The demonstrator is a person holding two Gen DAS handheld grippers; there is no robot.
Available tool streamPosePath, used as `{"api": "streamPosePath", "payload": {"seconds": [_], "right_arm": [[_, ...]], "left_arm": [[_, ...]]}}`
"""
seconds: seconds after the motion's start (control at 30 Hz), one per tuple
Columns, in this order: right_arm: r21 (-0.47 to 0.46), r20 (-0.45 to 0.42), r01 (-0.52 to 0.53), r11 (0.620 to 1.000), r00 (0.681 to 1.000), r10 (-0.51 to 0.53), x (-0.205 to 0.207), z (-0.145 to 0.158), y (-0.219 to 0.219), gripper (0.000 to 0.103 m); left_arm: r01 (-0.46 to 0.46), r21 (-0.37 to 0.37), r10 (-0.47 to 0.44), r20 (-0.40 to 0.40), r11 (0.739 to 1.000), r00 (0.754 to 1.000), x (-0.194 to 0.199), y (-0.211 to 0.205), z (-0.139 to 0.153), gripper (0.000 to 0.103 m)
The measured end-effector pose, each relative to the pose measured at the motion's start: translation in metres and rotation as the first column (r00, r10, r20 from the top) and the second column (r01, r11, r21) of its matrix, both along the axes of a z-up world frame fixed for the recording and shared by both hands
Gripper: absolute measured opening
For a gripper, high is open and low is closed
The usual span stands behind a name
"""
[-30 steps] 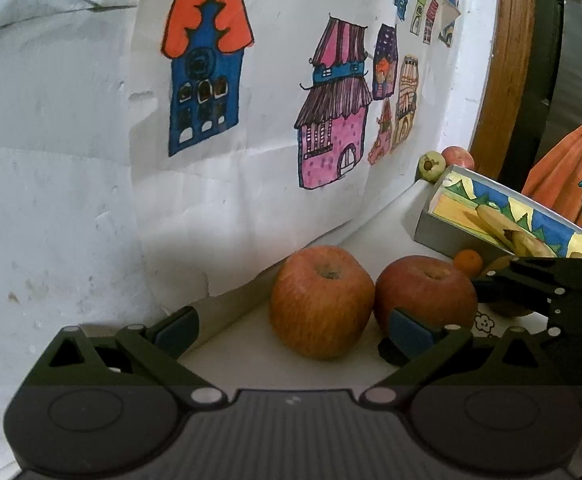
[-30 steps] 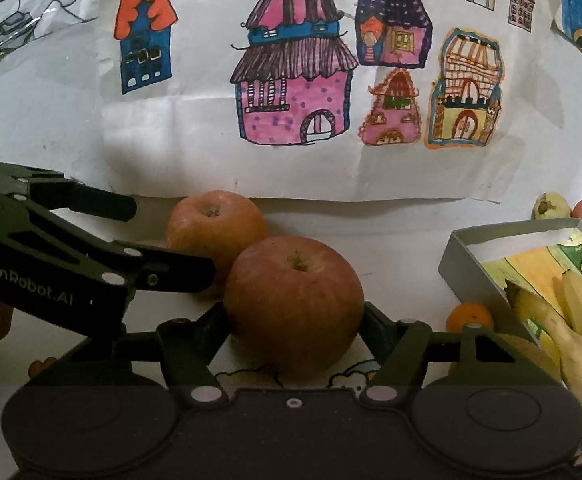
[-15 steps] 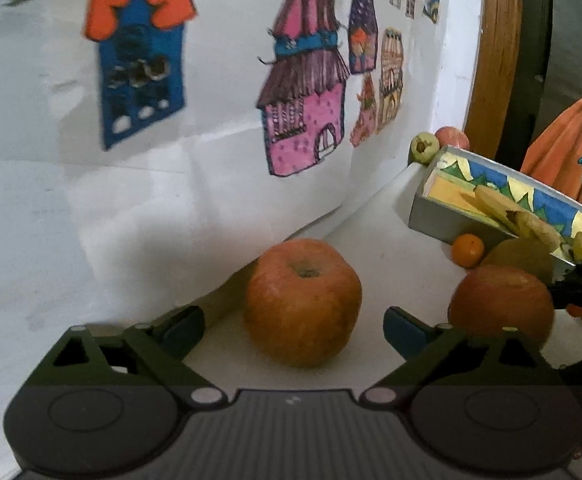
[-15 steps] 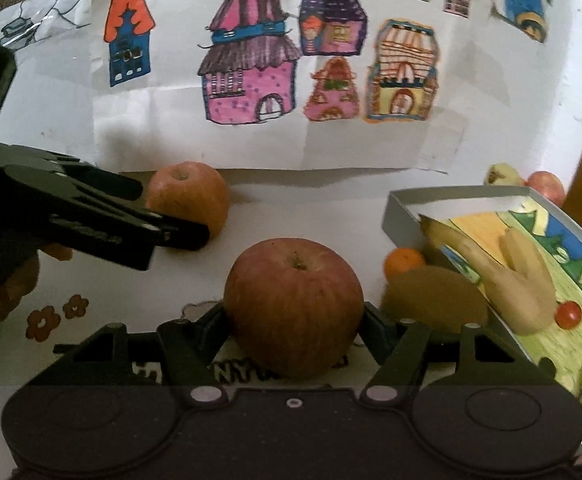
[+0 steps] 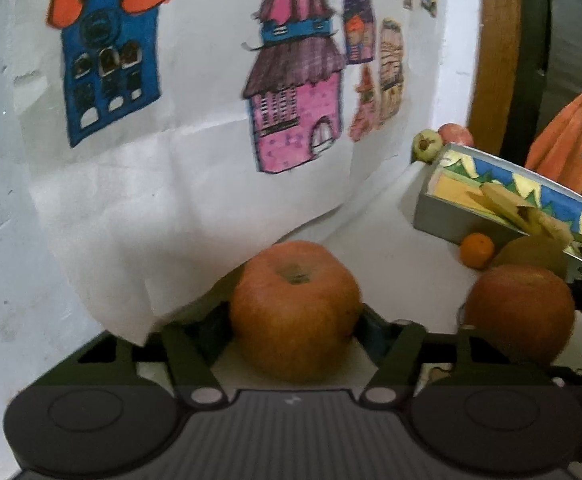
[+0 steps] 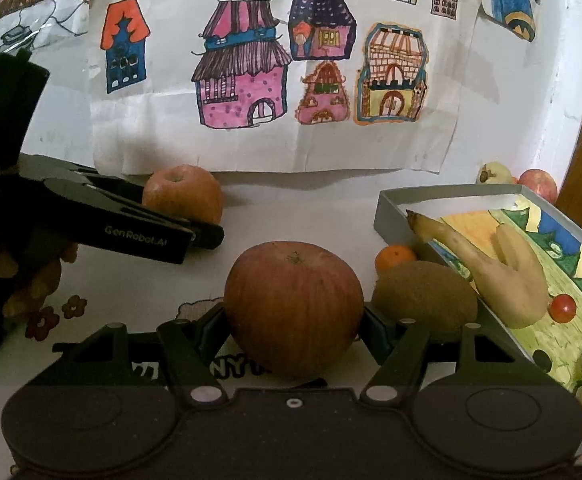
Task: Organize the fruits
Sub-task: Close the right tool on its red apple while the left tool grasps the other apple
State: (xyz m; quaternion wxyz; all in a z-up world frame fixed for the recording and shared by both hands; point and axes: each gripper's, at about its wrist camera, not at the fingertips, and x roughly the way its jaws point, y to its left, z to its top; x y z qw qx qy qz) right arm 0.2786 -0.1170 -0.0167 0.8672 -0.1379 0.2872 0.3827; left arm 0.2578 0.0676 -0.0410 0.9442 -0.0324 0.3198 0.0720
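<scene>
We hold an apple in each gripper on a white table (image 6: 131, 280) set against a wall hung with a drawing (image 6: 271, 68) of coloured houses. Our left gripper (image 5: 295, 320) is closed on the left apple (image 5: 295, 312), its two fingers pressed to the fruit's sides close under the drawing's lower edge; in the right wrist view this apple (image 6: 183, 194) sits near the wall with the left gripper (image 6: 195, 232) reaching to it. Our right gripper (image 6: 293, 320) clamps the right apple (image 6: 293, 308) in the same way, nearer the middle of the table; in the left wrist view the same apple (image 5: 521, 312) shows off to the right. Just right of it lie a kiwi (image 6: 425, 300) and a small orange (image 6: 395, 258), both against the grey wall of a tray (image 6: 387, 212). In the tray lie bananas (image 6: 491, 264) and a cherry tomato (image 6: 563, 307). Behind the tray, by the wall, sit a pale green fruit (image 6: 493, 173) and a red one (image 6: 537, 184).
</scene>
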Motion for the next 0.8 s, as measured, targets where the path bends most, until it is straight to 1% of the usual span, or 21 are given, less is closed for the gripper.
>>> {"api": "streamPosePath", "payload": {"seconds": [0.07,0.27,0.43,0.6,0.8], "right_arm": [[0.005,-0.001,0.000,1.000,1.000,0.000,0.000,0.000,0.001,0.071],[0.011,-0.001,-0.004,1.000,1.000,0.004,-0.004,0.000,0.001,0.070],[0.027,-0.016,-0.006,1.000,1.000,0.007,-0.012,0.002,-0.008,0.070],[0.043,-0.025,0.018,0.999,1.000,-0.017,-0.020,0.005,-0.020,0.070],[0.090,-0.040,0.044,0.995,0.998,-0.041,-0.033,0.007,-0.036,0.070]], "left_arm": [[0.004,0.006,-0.004,-0.001,1.000,1.000,0.000,-0.001,0.000,0.067],[0.023,-0.017,-0.023,0.000,1.000,1.000,-0.007,-0.001,0.000,0.067],[0.063,-0.056,-0.063,-0.014,0.996,0.998,-0.016,-0.006,0.003,0.067],[0.103,-0.056,-0.103,-0.005,0.993,0.995,-0.022,-0.020,0.008,0.067],[0.134,-0.058,-0.133,0.016,0.989,0.991,-0.032,-0.035,0.019,0.067]]}}
